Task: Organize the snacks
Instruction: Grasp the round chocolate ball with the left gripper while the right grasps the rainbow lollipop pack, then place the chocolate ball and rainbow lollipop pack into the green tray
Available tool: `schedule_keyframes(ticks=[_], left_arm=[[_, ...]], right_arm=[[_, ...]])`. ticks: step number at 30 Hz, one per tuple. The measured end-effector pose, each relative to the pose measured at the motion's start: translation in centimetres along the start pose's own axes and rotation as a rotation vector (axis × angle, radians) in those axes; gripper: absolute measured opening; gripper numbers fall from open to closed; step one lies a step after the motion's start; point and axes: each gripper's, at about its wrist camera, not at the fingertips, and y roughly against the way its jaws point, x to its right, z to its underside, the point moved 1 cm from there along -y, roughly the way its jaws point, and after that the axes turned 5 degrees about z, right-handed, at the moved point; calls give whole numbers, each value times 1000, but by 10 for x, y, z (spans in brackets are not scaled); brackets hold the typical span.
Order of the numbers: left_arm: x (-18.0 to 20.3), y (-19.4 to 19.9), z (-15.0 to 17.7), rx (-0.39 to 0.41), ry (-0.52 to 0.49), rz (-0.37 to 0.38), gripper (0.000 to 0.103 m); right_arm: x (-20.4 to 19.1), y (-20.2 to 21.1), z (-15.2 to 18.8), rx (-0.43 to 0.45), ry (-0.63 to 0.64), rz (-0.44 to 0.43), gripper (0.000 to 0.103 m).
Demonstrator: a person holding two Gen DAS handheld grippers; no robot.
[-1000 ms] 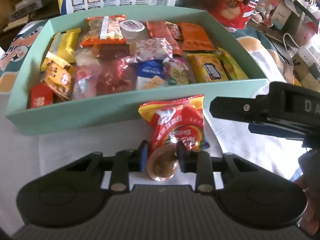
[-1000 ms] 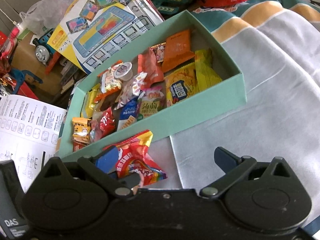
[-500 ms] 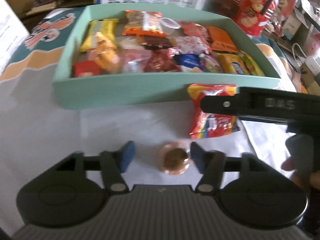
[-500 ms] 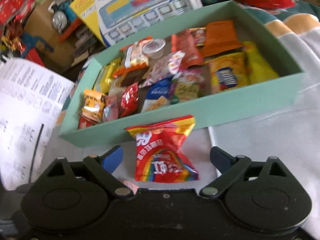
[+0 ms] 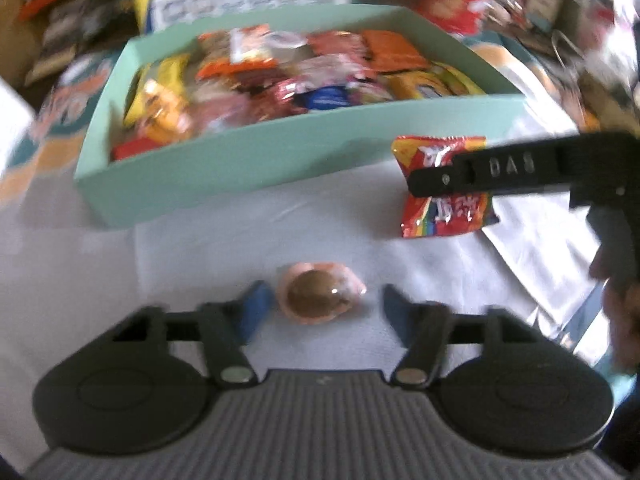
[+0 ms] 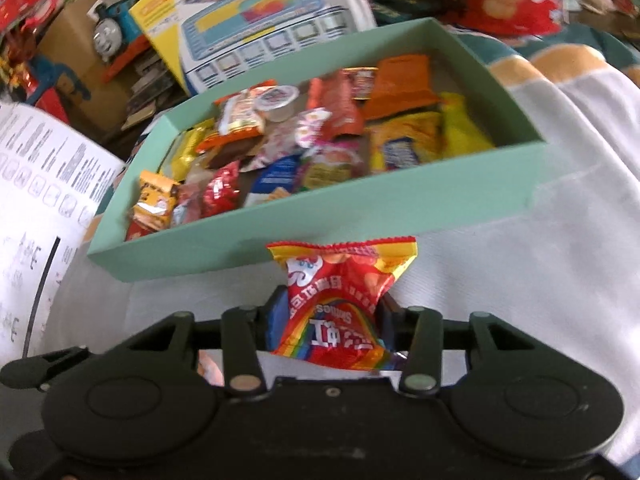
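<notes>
Mint-green box, red rainbow-striped packet

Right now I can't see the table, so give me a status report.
Right tool closing on the red candy packet, pads at its sides. Left tool closing around the jelly cup, not touching yet. Green snack box just ahead, path clear.

The box appears to be matt mint-green card with smooth walls. The snack packets inside it are glossy foil and plastic film. The red candy bag is shiny, crinkled film. The jelly cup is clear glossy plastic. The cloth under the box is matt white fabric, creased. Each gripper body is matt black plastic with bright metal pivot pins; the finger pads are matt blue.
</notes>
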Motion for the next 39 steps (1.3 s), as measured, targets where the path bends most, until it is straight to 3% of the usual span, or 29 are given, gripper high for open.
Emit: schedule_keyframes(ticks=[5, 12, 22, 30, 39], left_arm=[[1, 4, -1, 0, 32, 24, 38], [-14, 29, -12, 38, 95, 30, 38], [-30, 55, -78, 143, 119, 50, 39], [-46, 19, -155, 143, 127, 40, 41], [-48, -32, -207, 128, 144, 46, 41]], right_arm=[[10, 11, 7, -2, -24, 8, 44], [18, 35, 8, 23, -53, -11, 43], [19, 64, -43, 124, -85, -68, 44], [23, 37, -107, 137, -122, -55, 44], [25, -4, -138, 118, -121, -37, 44]])
